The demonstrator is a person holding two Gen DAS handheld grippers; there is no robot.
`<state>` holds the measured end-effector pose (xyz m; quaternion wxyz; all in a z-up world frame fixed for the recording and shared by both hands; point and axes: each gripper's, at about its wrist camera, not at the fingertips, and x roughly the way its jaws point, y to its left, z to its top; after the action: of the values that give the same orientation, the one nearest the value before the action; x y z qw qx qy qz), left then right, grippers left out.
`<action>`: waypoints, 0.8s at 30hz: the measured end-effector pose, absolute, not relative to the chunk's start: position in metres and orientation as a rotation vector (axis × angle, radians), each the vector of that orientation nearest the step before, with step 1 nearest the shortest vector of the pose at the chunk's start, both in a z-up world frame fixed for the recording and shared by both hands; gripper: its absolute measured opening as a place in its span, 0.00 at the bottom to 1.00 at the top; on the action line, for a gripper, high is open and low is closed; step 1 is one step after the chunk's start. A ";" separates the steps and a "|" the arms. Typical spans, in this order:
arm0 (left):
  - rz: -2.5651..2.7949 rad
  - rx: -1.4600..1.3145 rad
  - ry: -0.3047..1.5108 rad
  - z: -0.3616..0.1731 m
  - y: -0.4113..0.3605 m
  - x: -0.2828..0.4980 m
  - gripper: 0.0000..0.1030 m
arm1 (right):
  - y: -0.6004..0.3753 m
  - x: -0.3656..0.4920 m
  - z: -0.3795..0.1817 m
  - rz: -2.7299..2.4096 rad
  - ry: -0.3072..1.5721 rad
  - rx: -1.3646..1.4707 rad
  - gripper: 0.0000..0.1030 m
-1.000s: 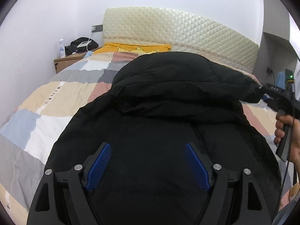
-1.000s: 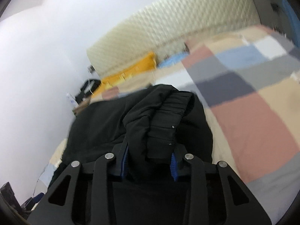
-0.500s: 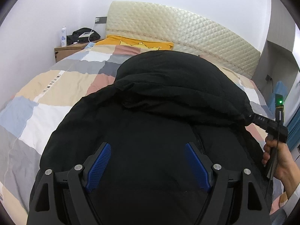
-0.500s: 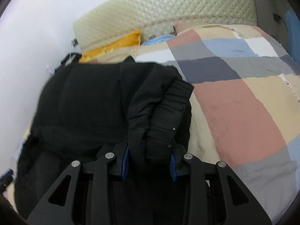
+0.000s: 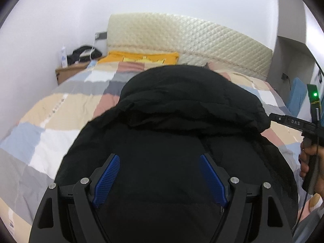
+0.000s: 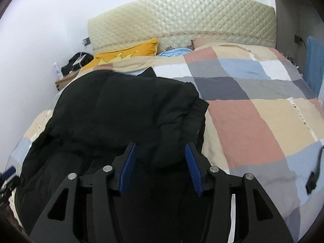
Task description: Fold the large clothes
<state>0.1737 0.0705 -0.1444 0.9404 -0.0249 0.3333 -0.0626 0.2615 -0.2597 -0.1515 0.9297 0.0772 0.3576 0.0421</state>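
Left wrist view: your left gripper hangs over the near half of a black padded jacket, its blue pads spread wide with nothing between them but the dark cloth below. The jacket lies on a patchwork quilt of beige, grey, blue and pink squares. One sleeve is folded across the jacket's middle, forming a thick ridge from left to right; the ridge's right end meets your right gripper, held in your right hand at the frame's right edge. To the left of the jacket the quilt runs open toward the white wall. At the far end stand a quilted cream headboard, a yellow pillow and a wooden nightstand with a white bottle.

Right wrist view: your right gripper shows its pads parted, and the sleeve cuff lies between them; whether either pad touches the fabric cannot be told. The jacket's right edge falls just past the cuff. Beyond that edge the quilt stretches bare to the right and far, up to the headboard and pillow.
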 end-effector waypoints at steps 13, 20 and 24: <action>-0.133 -0.051 0.792 -0.147 0.069 0.149 0.78 | -0.243 0.161 -0.136 0.248 0.787 0.235 0.50; -0.114 -0.072 0.868 -0.160 0.079 0.142 0.78 | -0.280 0.157 -0.155 0.258 0.999 0.324 0.50; -0.108 -0.054 0.893 -0.166 0.078 0.141 0.78 | -0.309 0.161 -0.170 0.252 1.110 0.430 0.50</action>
<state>0.1409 0.0784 -0.1660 0.9003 -0.0261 0.4314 -0.0522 0.1607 -0.3086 -0.1697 0.8207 0.2019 0.5212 0.1183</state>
